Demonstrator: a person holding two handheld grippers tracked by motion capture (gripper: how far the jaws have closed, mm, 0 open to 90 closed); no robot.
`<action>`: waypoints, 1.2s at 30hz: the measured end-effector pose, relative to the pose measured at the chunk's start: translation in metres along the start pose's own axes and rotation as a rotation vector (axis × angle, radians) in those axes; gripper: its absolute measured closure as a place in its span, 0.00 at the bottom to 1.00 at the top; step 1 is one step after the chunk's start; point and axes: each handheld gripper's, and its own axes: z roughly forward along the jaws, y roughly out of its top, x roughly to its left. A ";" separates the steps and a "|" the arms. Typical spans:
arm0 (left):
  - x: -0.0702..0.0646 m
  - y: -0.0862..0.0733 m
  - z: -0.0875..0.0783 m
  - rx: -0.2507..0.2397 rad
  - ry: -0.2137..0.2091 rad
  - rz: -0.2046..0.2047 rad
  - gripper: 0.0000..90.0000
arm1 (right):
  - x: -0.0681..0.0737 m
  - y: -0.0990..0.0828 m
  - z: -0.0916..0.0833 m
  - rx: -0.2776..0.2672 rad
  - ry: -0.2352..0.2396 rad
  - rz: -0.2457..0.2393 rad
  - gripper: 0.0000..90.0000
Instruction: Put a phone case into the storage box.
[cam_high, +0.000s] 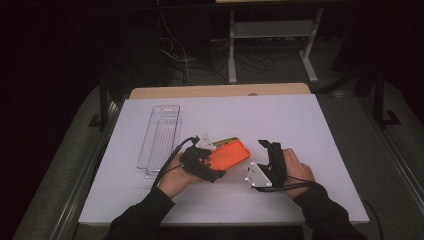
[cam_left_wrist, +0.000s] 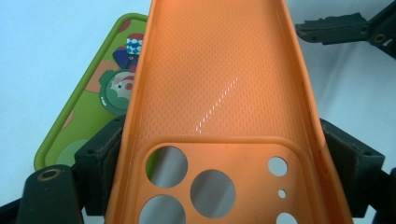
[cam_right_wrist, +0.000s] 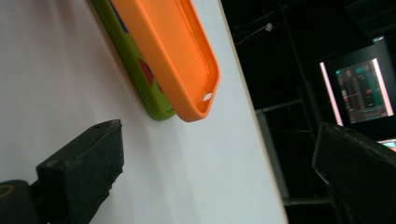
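Note:
An orange phone case (cam_high: 229, 156) is held up off the white table, inside face up, with my left gripper (cam_high: 202, 161) shut on its camera-hole end. In the left gripper view the orange phone case (cam_left_wrist: 219, 93) runs away between the two fingers (cam_left_wrist: 100, 154), over a green patterned phone case (cam_left_wrist: 93, 107) that lies on the table. A strip of that green case (cam_high: 226, 141) peeks out behind the orange one. My right gripper (cam_high: 269, 149) stands just right of the cases, open and empty. Its view shows the orange case (cam_right_wrist: 173, 51) in front of the green case (cam_right_wrist: 140, 77), beyond the spread fingers (cam_right_wrist: 79, 172).
A clear plastic tray (cam_high: 160, 134) lies lengthwise at the left of the white table (cam_high: 300, 120). My other gripper (cam_left_wrist: 345, 25) shows at the top right of the left gripper view. Beyond the table's far edge are desk legs and cables on the floor; a lit screen (cam_right_wrist: 362, 88) glows off to the side.

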 end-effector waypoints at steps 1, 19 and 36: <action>0.000 0.000 0.000 0.001 -0.004 -0.009 0.18 | 0.003 0.001 0.001 -0.004 -0.025 -0.033 0.02; -0.002 0.002 -0.002 -0.011 -0.008 -0.006 0.18 | 0.013 0.017 0.006 -0.026 -0.113 -0.176 0.15; 0.000 0.003 -0.006 -0.011 -0.013 0.024 0.18 | 0.027 0.032 0.020 -0.045 -0.077 -0.309 0.45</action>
